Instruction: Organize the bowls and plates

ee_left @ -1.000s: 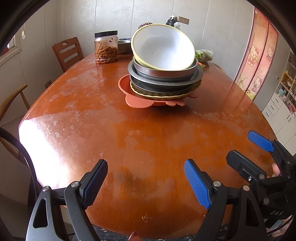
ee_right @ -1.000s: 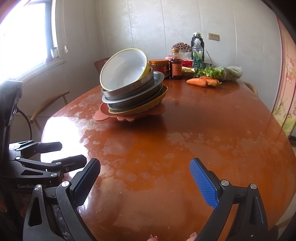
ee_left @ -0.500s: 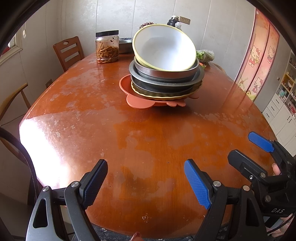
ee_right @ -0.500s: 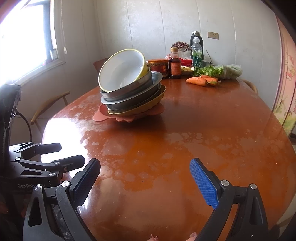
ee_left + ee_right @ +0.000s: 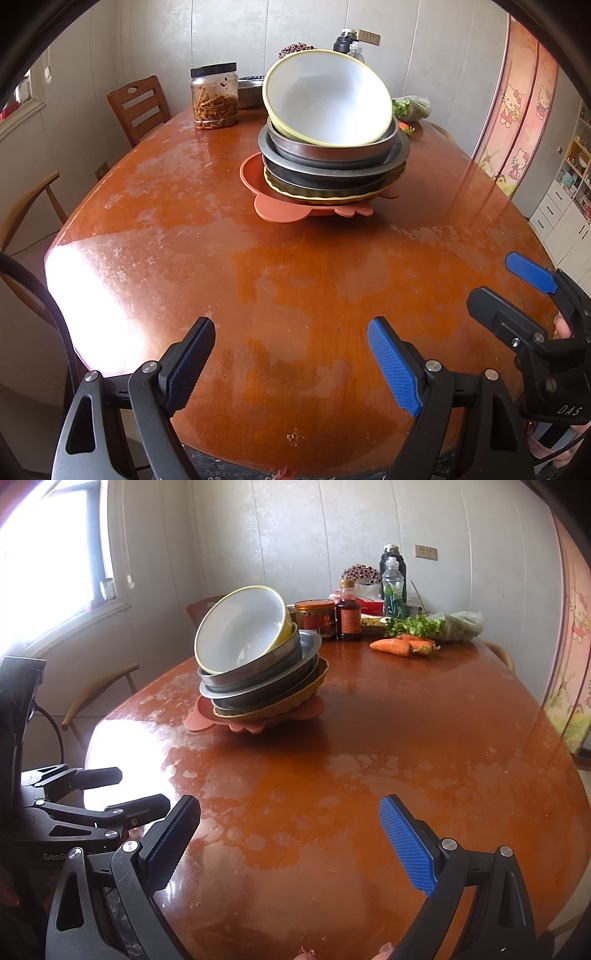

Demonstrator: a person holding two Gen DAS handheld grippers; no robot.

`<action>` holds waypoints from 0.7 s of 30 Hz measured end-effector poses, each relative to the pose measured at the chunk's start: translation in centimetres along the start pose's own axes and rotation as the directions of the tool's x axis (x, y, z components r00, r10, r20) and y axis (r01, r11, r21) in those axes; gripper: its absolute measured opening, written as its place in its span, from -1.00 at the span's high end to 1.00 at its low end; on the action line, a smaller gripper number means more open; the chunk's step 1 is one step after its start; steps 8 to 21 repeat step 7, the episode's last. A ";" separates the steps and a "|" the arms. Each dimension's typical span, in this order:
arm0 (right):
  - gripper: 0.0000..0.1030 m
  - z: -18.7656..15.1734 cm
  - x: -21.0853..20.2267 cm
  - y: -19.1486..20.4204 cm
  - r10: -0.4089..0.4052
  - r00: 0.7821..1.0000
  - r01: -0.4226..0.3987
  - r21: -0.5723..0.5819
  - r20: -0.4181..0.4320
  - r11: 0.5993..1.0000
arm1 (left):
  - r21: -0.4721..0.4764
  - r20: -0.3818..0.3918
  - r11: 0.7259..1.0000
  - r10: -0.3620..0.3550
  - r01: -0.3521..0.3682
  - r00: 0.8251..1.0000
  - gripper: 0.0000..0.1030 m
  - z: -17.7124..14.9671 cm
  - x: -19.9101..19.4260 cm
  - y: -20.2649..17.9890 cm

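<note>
On the round wooden table (image 5: 155, 206) stands a leaning stack of dishes. A white bowl with a yellow rim (image 5: 328, 99) lies tilted on top of steel bowls and plates (image 5: 332, 162), a yellow fluted plate (image 5: 325, 194) and an orange plate (image 5: 277, 212) at the bottom. My left gripper (image 5: 291, 325) hangs open over the near table edge, well short of the stack. My right gripper (image 5: 290, 805) is open too, with nothing between its fingers. In the right wrist view, the white bowl (image 5: 240, 627) tips to the left and the left gripper (image 5: 138, 788) shows at the lower left.
A jar of pickles (image 5: 214, 98) and a wooden chair (image 5: 138, 105) are at the far left. Carrots (image 5: 402, 646), greens (image 5: 436, 626), sauce bottles (image 5: 347, 616) and a water bottle (image 5: 393, 587) crowd the far edge. Another chair (image 5: 99, 690) stands by the window.
</note>
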State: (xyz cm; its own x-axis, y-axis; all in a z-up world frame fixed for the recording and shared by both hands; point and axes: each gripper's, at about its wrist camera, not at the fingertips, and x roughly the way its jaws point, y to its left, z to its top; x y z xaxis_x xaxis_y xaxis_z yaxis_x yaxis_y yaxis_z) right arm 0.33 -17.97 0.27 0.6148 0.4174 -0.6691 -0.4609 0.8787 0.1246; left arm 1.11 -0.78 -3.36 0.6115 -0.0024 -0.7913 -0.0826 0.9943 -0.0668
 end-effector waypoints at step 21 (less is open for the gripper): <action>-0.90 0.5 0.0 -0.2 0.007 1.000 -0.007 0.005 0.001 1.000 | -0.008 0.002 1.000 0.008 -0.008 1.000 -0.64 0.5 -0.1 0.7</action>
